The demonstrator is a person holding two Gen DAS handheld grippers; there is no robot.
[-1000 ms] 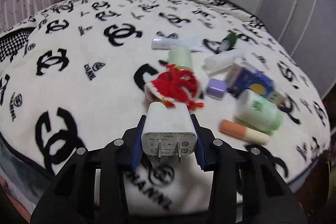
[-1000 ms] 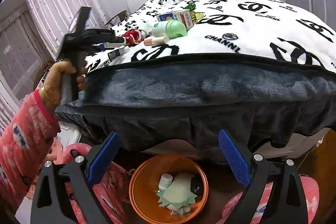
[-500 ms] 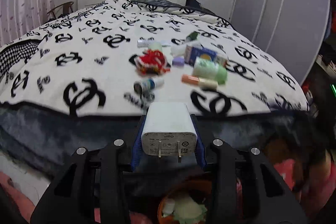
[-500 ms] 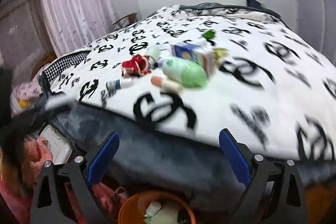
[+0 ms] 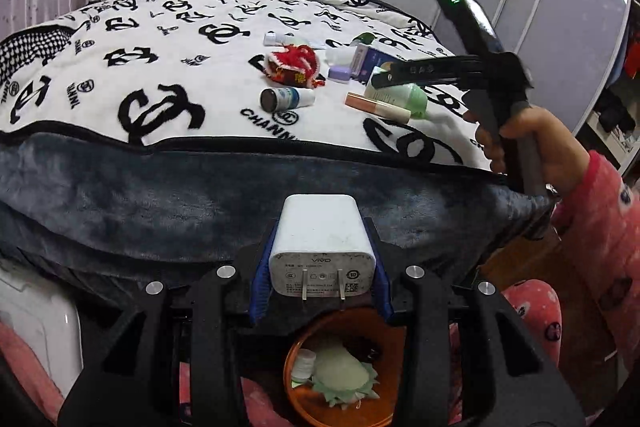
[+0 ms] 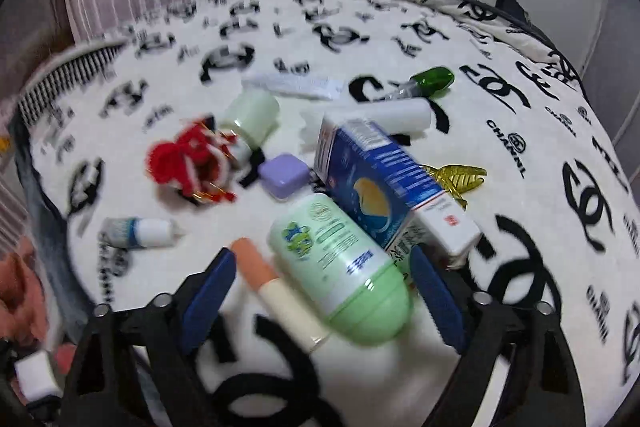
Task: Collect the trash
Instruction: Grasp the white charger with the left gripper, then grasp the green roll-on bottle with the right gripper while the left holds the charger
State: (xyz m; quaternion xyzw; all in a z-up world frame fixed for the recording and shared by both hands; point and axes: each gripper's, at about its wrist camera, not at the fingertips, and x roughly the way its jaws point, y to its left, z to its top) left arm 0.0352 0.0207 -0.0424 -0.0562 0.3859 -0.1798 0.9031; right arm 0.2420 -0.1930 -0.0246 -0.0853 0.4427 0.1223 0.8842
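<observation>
From the left wrist view, the left gripper [image 5: 322,267] is clamped on a white charger [image 5: 322,239], its 2 metal prongs pointing back at the camera, and it hangs just off the edge of the bed [image 5: 160,187] above an orange bin [image 5: 294,393] on the floor. In the bin lie a small white bottle [image 5: 303,363] and a pale green flower-shaped piece [image 5: 344,379], touching each other. Up on the white blanket [image 5: 120,83] with its black logos are a red knitted ornament [image 5: 294,65], a small blue-and-white bottle [image 5: 286,99] lying on its side, a peach-and-cream tube [image 5: 378,107] and a green bottle [image 5: 404,97]. At the right a hand [image 5: 532,143] in a pink sleeve [image 5: 600,227] holds the right gripper [image 5: 384,77] out over that pile. From the right wrist view, which is blurred, the right gripper [image 6: 320,297] has its jaws wide apart and closing; the green bottle [image 6: 344,271] and the peach-and-cream tube [image 6: 276,291] lie between the blue pads [image 6: 206,293], which do not press on either. Just beyond are a blue carton [image 6: 372,175] resting against the bottle, a lilac box [image 6: 284,177], the red knitted ornament [image 6: 190,161], a pale green jar [image 6: 252,117], a dark green vial [image 6: 432,79] and a yellow hair clip [image 6: 456,179].
</observation>
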